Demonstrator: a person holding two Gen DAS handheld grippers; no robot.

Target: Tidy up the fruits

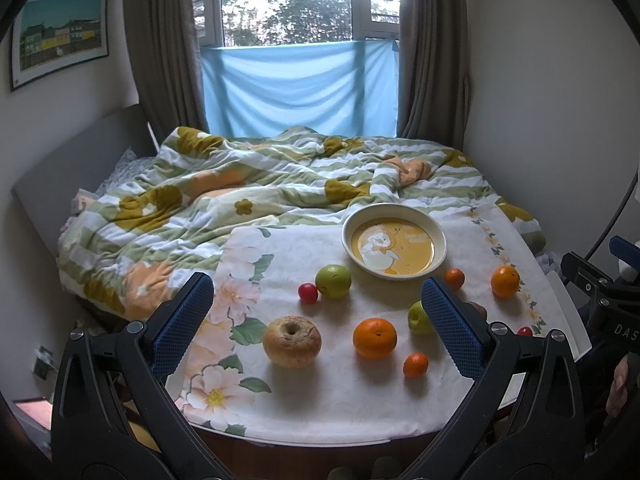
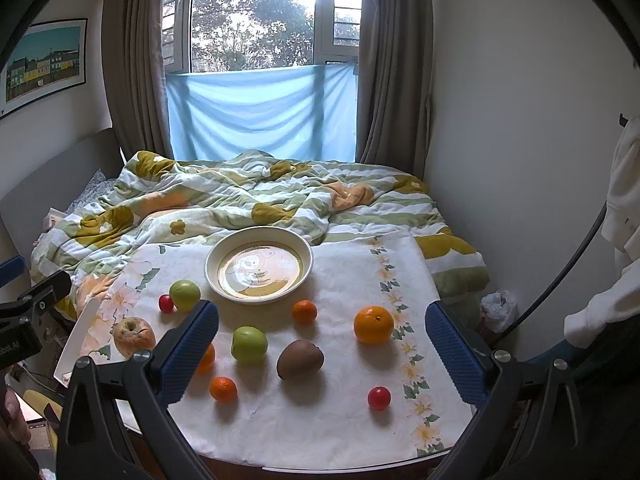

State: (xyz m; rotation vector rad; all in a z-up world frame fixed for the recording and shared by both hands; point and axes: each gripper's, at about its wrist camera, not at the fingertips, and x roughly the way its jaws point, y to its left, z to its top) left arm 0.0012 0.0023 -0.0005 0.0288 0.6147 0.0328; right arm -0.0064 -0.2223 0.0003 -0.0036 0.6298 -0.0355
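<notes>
Left tongs point(image 1: 316, 320): mine, jaws spread wide, holding nothing, hovering above the near edge of the table
Right tongs point(image 2: 322, 344): mine, jaws also wide apart and empty, over the near right part of the table
Bowl point(image 2: 216, 252): shallow, glossy, cream rim with a yellow cartoon print inside; empty, at the far side of the cloth; hard and likely chippable, so I judge fruit should be lowered in, not dropped
Cloth point(image 2: 344, 272): white, flower-printed, smooth, covering the table; may slide under a rolling fruit
Large oranges point(image 2: 373, 325): one right of the bowl, another point(image 1: 374, 338) near the left tongs; round, dimpled peel, firm and fairly heavy by my guess; take across the widest middle
Small oranges point(image 2: 304, 311): one just in front of the bowl, another point(image 2: 223, 389) near the front; light, softer peel, gentle squeeze
Green apples point(image 2: 249, 343): one mid-table, one point(image 2: 184, 295) left of the bowl; waxy, hard, likely slippery; grip at the equator
Wrinkled apple point(image 2: 134, 337): far left, tan, shrivelled skin; probably soft, bruises easily
Kiwi point(image 2: 300, 359): brown, fuzzy, egg-shaped; good friction, hold across the short side
Red fruits point(image 2: 379, 397): small, shiny, one near front right, one point(image 2: 166, 303) touching the far green apple; prone to roll and pop free
</notes>
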